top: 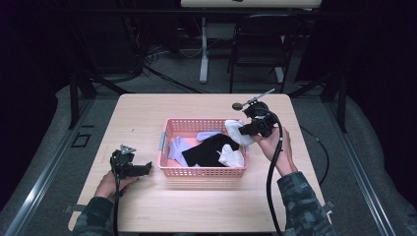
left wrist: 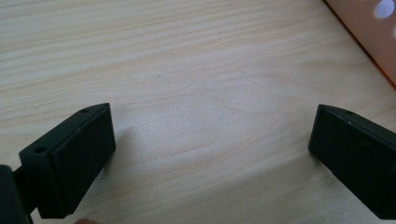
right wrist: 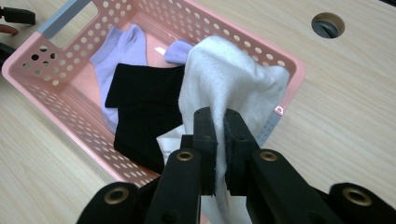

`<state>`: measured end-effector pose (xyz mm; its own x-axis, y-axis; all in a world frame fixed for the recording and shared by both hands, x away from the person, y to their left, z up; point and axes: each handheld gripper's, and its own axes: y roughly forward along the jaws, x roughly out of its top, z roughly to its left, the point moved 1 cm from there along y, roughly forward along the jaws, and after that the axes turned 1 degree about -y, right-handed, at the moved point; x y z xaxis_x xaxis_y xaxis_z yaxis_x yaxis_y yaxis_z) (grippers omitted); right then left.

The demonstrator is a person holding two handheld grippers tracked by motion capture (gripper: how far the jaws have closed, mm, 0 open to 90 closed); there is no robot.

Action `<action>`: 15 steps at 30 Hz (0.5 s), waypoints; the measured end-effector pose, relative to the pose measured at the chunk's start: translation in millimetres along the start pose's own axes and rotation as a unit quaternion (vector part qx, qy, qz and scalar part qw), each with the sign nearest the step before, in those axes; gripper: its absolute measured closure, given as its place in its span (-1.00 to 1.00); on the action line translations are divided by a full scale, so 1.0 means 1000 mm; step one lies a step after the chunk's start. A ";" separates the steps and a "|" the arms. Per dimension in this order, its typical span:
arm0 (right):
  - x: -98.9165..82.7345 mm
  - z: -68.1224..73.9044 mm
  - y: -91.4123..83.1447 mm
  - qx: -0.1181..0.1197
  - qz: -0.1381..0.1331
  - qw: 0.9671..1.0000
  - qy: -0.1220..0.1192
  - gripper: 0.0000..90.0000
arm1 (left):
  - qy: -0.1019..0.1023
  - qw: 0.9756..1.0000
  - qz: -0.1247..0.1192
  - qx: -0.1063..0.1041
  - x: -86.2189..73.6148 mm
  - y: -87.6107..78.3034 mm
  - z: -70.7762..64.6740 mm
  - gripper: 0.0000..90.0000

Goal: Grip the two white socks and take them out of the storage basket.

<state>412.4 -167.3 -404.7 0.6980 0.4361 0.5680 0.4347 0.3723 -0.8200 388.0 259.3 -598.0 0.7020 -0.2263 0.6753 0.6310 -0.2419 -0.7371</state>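
A: Which step is in hand?

B: A white sock is pinched in the right gripper, its jaws clamped on it above the pink basket's right end. A clear lift-out seems called for next.

A: And farther off?

B: One black sock and two lilac socks are counted inside. The left gripper is held with jaws spread, empty, over the table.
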 end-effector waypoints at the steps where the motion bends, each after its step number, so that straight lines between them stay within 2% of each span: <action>1: 0.000 -0.001 -0.001 -0.004 0.003 1.000 -0.002 0.90 | 0.000 1.000 0.000 0.000 0.000 0.000 0.000 -1.00; 15: -0.006 -0.009 -0.015 -0.012 0.000 1.000 0.000 0.90 | 0.000 1.000 0.000 0.000 0.000 0.000 0.000 -1.00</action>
<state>406.6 -182.6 -396.4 0.6987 0.4356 0.5676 0.4480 0.3523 -0.8217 388.0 259.3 -598.0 0.7020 -0.2263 0.6753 0.6310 -0.2420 -0.7370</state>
